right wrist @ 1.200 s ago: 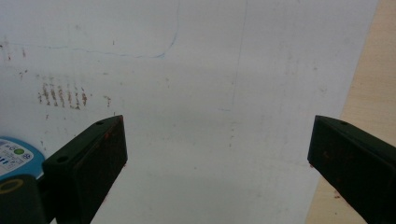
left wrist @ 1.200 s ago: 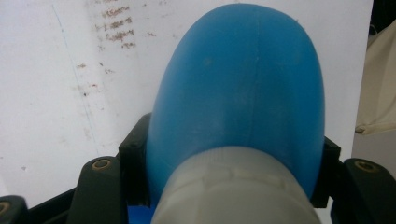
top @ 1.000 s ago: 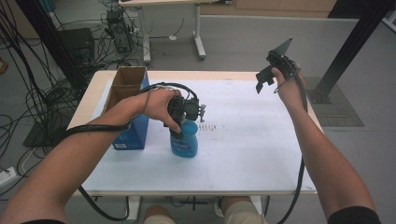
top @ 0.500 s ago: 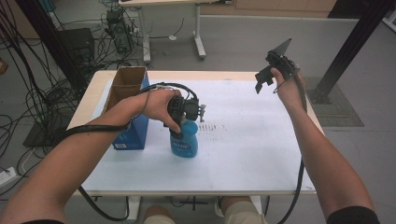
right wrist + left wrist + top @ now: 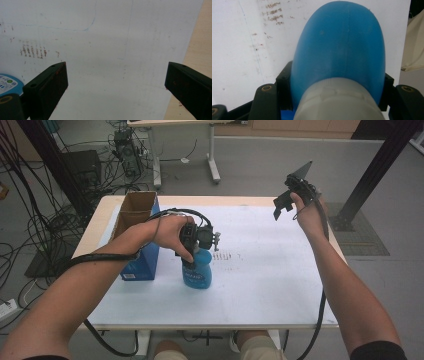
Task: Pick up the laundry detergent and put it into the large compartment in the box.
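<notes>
A blue plastic bottle (image 5: 200, 272) with a pale cap stands upright on the white sheet, left of the table's middle. My left gripper (image 5: 195, 254) comes down on it from above and is shut on its upper part. In the left gripper view the black jaws press both sides of the bottle (image 5: 339, 45) just below the cap. My right gripper (image 5: 285, 206) hangs in the air over the table's far right corner, well away from the bottle. Its jaws stand wide open over bare paper (image 5: 116, 82) with nothing between them. A bit of the bottle's label (image 5: 7, 83) shows at lower left.
An open cardboard box with blue sides (image 5: 136, 215) stands at the table's left, close beside the bottle. A white sheet (image 5: 270, 275) covers most of the table, with brown marks (image 5: 227, 255) near the bottle. Cables and a black post (image 5: 372, 175) lie beyond the table.
</notes>
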The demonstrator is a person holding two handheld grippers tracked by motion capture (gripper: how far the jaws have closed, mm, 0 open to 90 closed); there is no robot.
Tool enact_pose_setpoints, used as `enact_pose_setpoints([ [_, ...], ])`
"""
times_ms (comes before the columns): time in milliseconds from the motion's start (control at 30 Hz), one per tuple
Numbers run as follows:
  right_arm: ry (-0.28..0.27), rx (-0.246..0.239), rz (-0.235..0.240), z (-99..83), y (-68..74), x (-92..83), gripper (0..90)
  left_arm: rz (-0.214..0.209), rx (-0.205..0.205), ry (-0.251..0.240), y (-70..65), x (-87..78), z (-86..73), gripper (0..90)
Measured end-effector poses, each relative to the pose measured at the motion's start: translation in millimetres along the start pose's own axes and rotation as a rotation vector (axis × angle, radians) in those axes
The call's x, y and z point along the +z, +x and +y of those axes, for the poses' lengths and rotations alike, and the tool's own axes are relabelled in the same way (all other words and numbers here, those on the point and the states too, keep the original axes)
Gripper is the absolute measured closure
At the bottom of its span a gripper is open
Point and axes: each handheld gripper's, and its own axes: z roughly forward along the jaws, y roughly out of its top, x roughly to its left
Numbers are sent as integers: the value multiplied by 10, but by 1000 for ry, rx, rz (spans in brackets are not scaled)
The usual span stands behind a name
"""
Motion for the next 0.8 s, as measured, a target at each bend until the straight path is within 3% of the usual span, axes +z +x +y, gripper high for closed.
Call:
enact_pose_setpoints([
  [633, -1, -5, 4, -5, 1, 0, 46, -11, -6, 15, 6, -18, 57, 378],
  [800, -1, -7, 3, -2, 8, 5, 46, -2, -14, -7, -22, -36, 50, 379],
])
